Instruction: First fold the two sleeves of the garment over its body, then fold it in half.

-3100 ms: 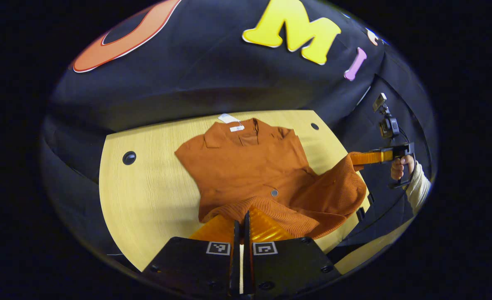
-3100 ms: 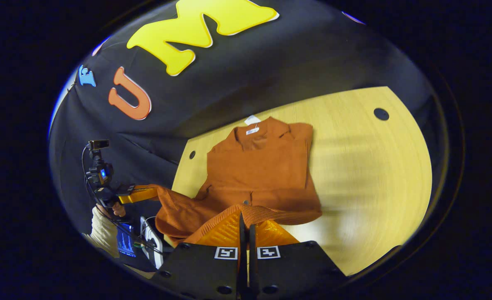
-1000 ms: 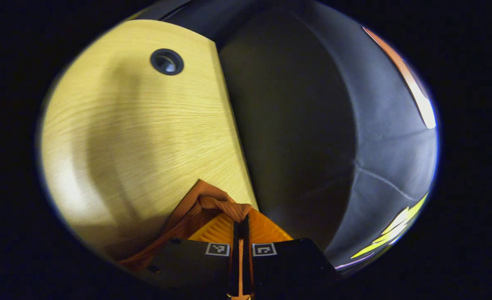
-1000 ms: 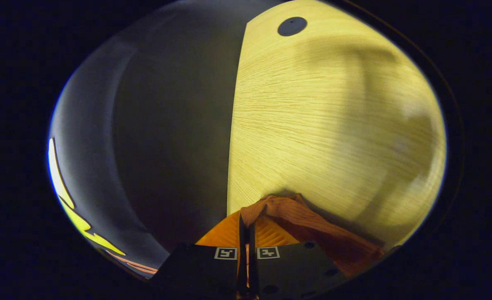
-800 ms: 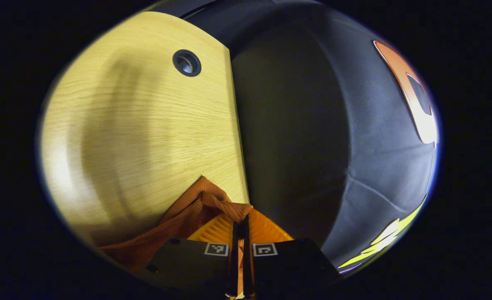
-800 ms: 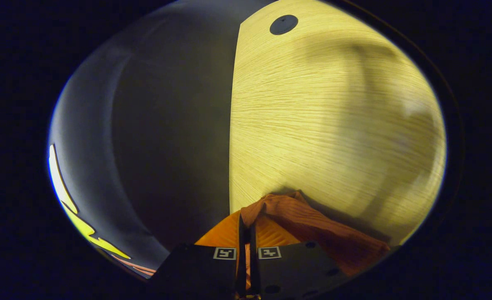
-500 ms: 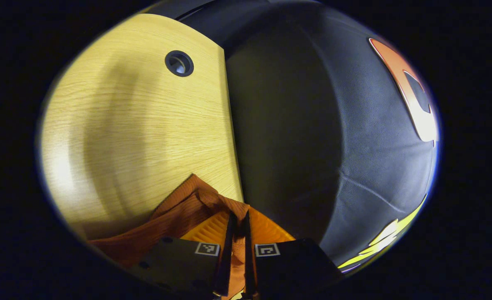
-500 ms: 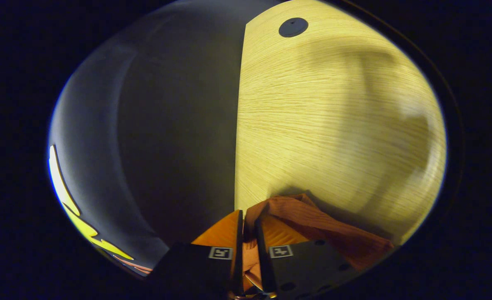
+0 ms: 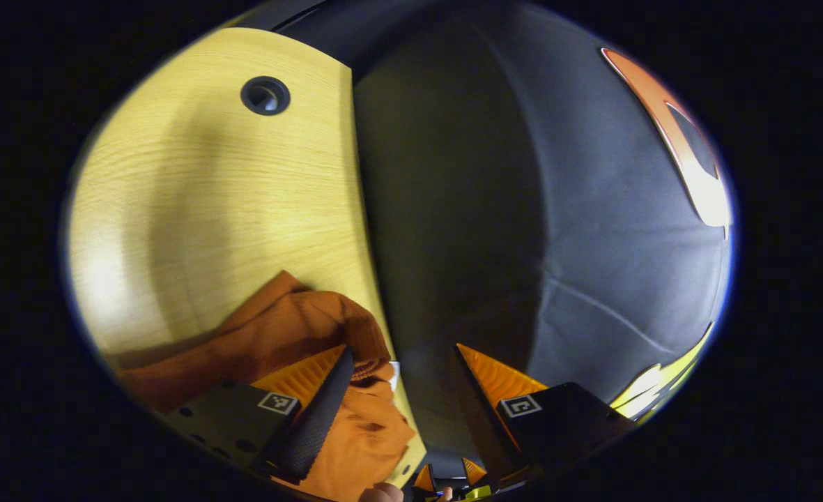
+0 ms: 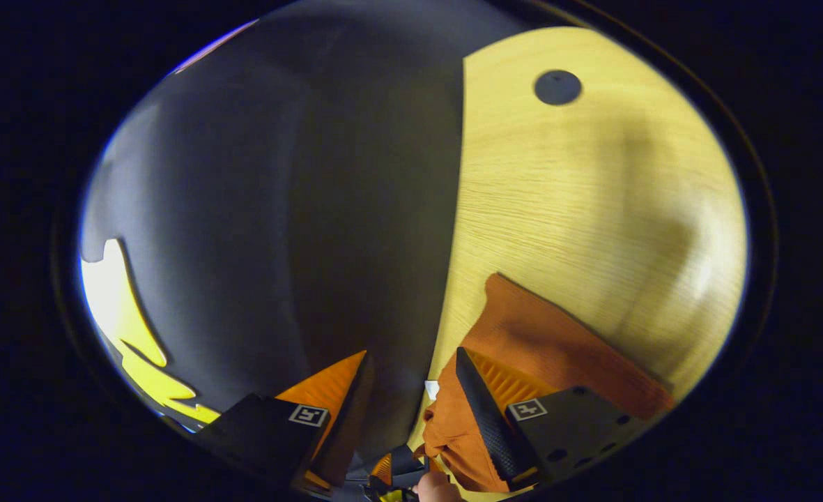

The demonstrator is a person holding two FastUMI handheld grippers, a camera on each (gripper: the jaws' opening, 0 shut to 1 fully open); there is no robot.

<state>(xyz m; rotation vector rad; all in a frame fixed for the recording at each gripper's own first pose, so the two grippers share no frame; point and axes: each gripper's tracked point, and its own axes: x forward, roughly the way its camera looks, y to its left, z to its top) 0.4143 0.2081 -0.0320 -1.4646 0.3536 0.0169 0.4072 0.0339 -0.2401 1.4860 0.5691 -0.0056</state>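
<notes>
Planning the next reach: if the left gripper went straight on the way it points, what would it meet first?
Probably the booth wall: the open left gripper points just past the table edge, garment beside one finger. Depth is unclear.

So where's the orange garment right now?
The garment lies on the wooden table at its far edge by the black wall, low in both views. Each gripper's fingers are spread apart just over it, one finger of each against the cloth.

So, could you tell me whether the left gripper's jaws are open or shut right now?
Open. In the left gripper view, the left gripper has its jaws spread wide apart, and the orange garment lies loose on the table, unclamped.
</notes>
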